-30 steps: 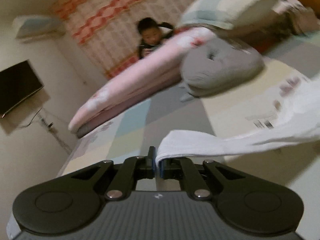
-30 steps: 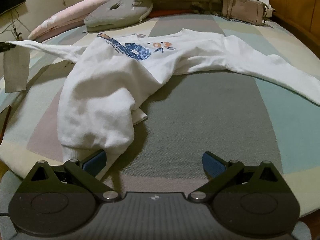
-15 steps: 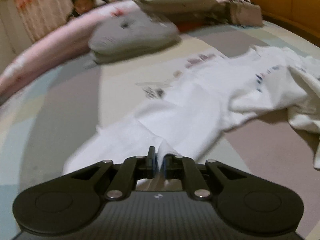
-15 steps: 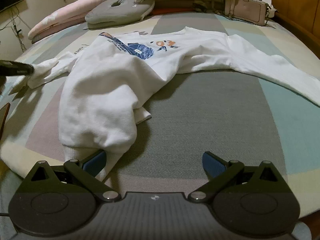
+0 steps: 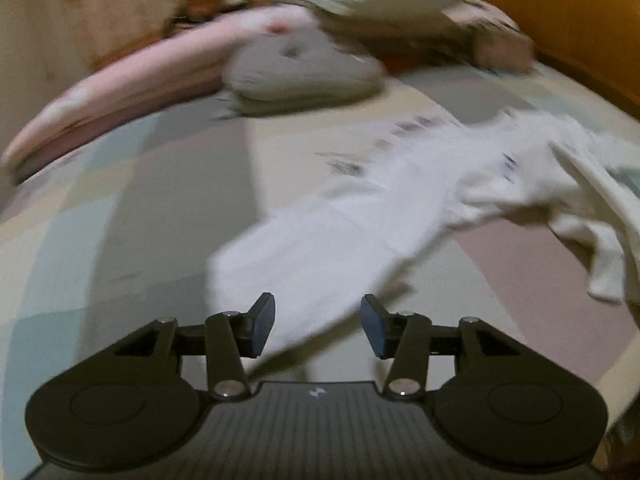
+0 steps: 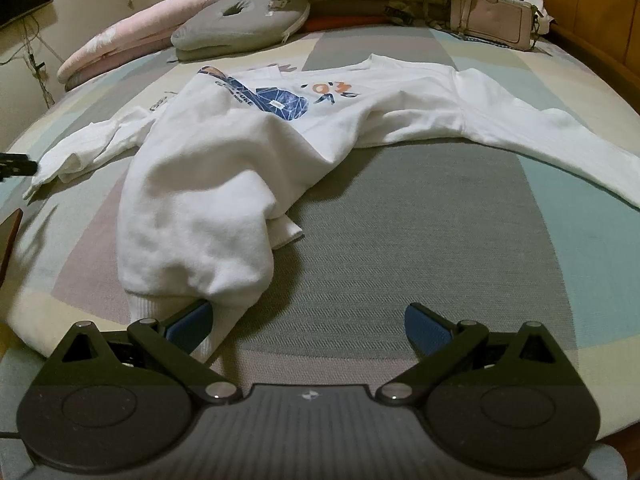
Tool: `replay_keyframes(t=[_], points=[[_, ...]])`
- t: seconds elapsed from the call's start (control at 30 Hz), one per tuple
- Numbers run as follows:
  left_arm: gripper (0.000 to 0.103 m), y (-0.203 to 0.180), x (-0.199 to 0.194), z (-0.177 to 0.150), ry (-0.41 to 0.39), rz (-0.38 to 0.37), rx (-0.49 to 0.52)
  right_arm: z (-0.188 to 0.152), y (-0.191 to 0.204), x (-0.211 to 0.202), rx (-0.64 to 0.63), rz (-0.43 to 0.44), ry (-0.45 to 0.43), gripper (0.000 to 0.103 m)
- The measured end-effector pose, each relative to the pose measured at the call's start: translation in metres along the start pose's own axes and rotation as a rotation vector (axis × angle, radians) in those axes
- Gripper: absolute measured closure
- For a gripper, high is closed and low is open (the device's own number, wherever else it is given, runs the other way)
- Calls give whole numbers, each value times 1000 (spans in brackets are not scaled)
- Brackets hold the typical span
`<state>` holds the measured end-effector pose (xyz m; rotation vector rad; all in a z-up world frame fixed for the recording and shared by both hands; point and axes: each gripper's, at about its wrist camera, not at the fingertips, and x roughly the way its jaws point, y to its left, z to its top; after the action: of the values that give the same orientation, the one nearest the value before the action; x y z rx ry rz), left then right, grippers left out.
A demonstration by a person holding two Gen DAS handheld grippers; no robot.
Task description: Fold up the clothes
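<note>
As its jaws had just been opening, the left gripper [image 5: 318, 326] hung spread over the white sweatshirt's [image 6: 224, 184] sleeve [image 5: 320, 256], dropped bunched on the bed [image 6: 440, 240]; the right gripper [image 6: 308, 326] stood wide and empty at the hem, so any fold risked setting creases

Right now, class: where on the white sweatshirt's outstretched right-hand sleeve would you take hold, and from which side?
Probably near the cuff end of the long sleeve. It lies flat and single-layered on the bedspread, clear of the bunched body of the sweatshirt. Come from above on the near side with the open right gripper, pinching across the sleeve's width.
</note>
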<state>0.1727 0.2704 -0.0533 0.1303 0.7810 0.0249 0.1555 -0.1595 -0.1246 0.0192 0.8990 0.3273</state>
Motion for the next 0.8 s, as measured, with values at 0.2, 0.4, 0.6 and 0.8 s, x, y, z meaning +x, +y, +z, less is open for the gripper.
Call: replay_keyframes(t=[0.2, 0.4, 0.6, 0.8], points=[[62, 67, 37, -3, 77, 95, -339, 1, 1, -1, 0, -7, 3, 0], [66, 67, 76, -15, 156, 70, -417, 1, 3, -3, -4, -15, 8, 0], [74, 36, 79, -11, 133, 96, -312, 1, 5, 2, -4, -20, 11, 0], [98, 30, 70, -1, 87, 101, -259, 2, 7, 0, -20, -25, 8, 0]])
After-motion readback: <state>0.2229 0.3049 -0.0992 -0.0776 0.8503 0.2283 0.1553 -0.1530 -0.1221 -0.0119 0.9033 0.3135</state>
